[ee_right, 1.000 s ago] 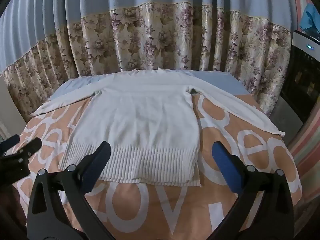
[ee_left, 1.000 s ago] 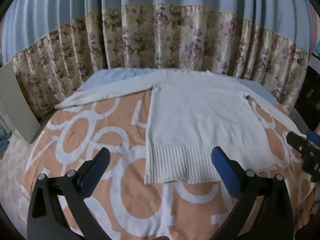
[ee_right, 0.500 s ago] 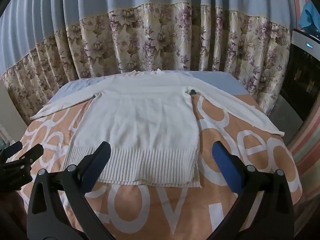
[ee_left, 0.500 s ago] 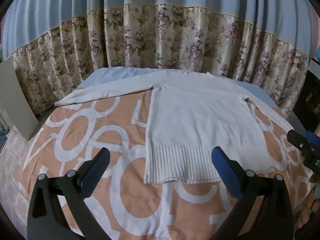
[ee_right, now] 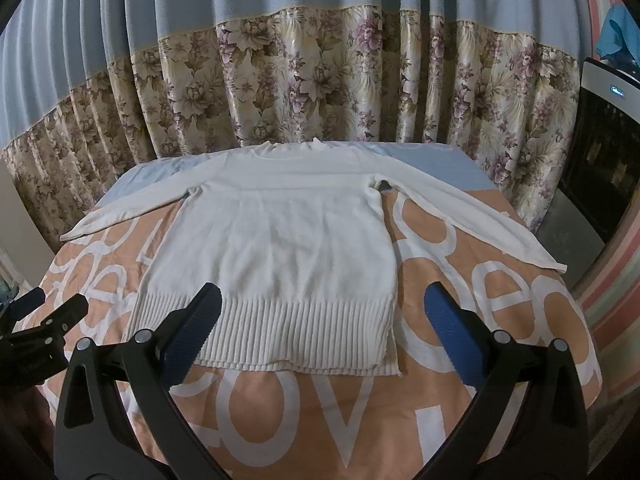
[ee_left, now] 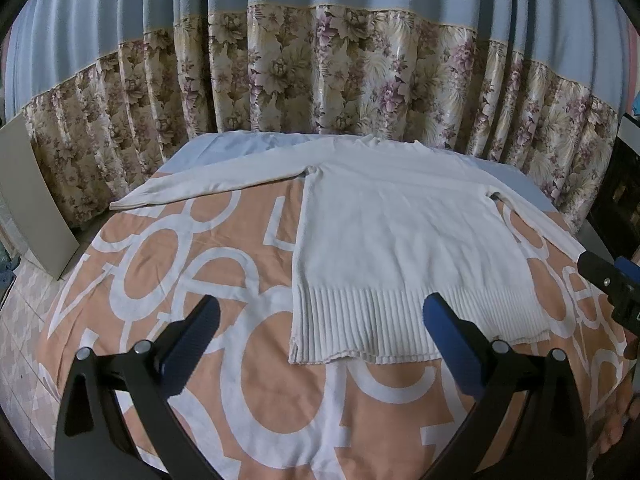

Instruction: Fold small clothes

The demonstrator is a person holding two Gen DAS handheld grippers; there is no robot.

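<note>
A white long-sleeved knit sweater (ee_left: 400, 240) lies flat on the bed, both sleeves spread out, ribbed hem toward me; it also shows in the right wrist view (ee_right: 288, 248). My left gripper (ee_left: 320, 320) is open and empty, hovering above the hem's left corner. My right gripper (ee_right: 320, 308) is open and empty above the hem's right part. The right gripper shows at the left wrist view's right edge (ee_left: 612, 284); the left gripper shows at the right wrist view's left edge (ee_right: 44, 332).
The bed has an orange cover with big white letters (ee_left: 200, 280) and a light blue sheet (ee_right: 436, 164) at the far end. Floral curtains (ee_left: 320, 80) hang behind. A beige board (ee_left: 32, 200) leans at the left; a dark appliance (ee_right: 604, 152) stands at the right.
Both grippers have risen and pulled back slightly, so the sweater sits a little lower in both views. Both stay open; the sweater has not moved.
</note>
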